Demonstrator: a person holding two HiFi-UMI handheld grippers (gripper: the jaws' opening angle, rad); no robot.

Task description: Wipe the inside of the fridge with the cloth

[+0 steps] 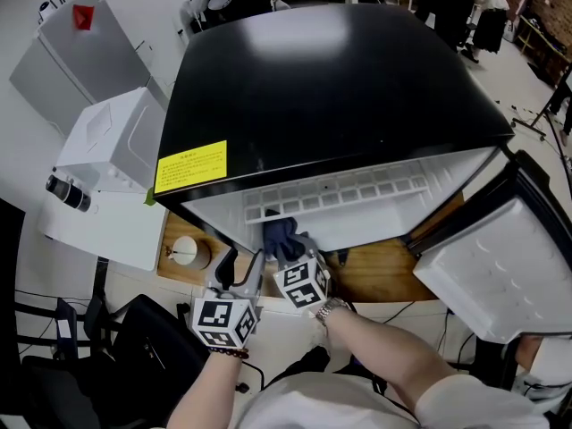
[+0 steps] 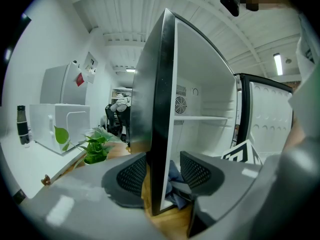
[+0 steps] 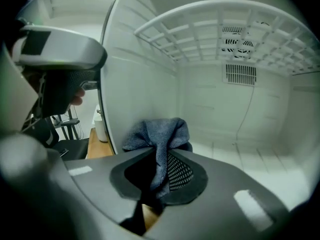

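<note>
- Fridge: black cabinet with a white liner. It stands on a wooden tabletop with its opening toward the person. As a container it holds only the cloth. The floor and walls are bare, and a vent grille sits in the rear wall.
- Door: swung wide to the person's right. Its moulded white pockets appear empty.
- Shelf: white grid rack high in the cavity, with nothing visible on it.
- Left tool: jaws partway apart, astride the front edge of the fridge's left wall. One jaw is outside on the black skin and the other inside on the liner. It looks clamped on that wall, probably to steady the fridge.
- Right tool: jaws together on the cloth, with a fold pinched between them. It sits at the mouth of the cavity, near the left wall.
- Cloth: blue-grey and bunched, rising ahead of the right tool's tips, low and just inside the fridge. Whether it touches the liner cannot be told.
  - Handling: it is judged light, soft and limp, so it will fold and drag rather than push.
  - Where to hold: a grip near the middle of the bunch, with a wad left ahead of the tips, suits wiping. A corner hold would likely let it trail.
</note>
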